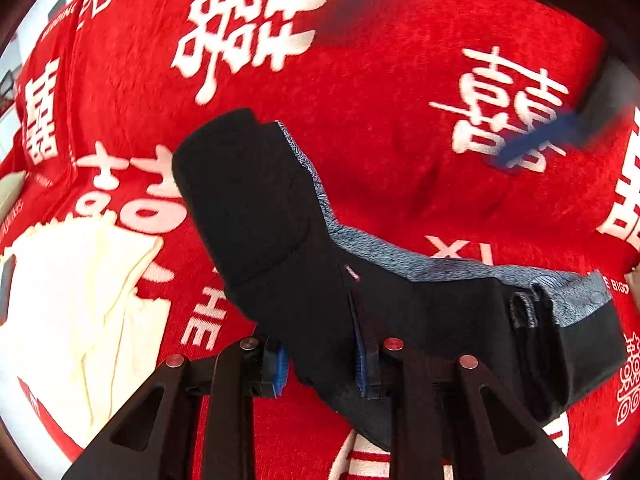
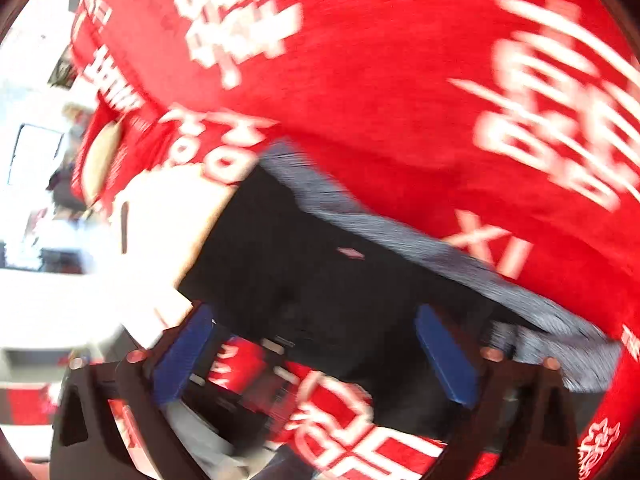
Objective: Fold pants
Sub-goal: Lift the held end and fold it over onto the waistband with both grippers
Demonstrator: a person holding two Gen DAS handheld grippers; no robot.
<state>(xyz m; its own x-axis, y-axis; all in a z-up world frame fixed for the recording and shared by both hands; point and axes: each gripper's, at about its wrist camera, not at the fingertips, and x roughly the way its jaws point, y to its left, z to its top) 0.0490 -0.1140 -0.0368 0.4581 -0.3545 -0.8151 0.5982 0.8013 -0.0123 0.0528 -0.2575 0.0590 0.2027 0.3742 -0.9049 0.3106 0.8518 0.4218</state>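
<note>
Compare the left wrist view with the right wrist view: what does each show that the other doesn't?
Left wrist only: the left claw shut on the black pants, and the blurred right claw in the distance. Right wrist only: the right claw open, nothing between its pads, and a bright room past the bed's edge. Both: the pants' grey patterned waistband, the cream garment and the red blanket.

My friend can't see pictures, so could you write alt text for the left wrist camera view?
The left gripper, seen from just behind its two fingers, is clamped on the near edge of black pants with a grey patterned waistband, lying folded on a red blanket printed with large white characters. A cream garment lies to the left.
</note>
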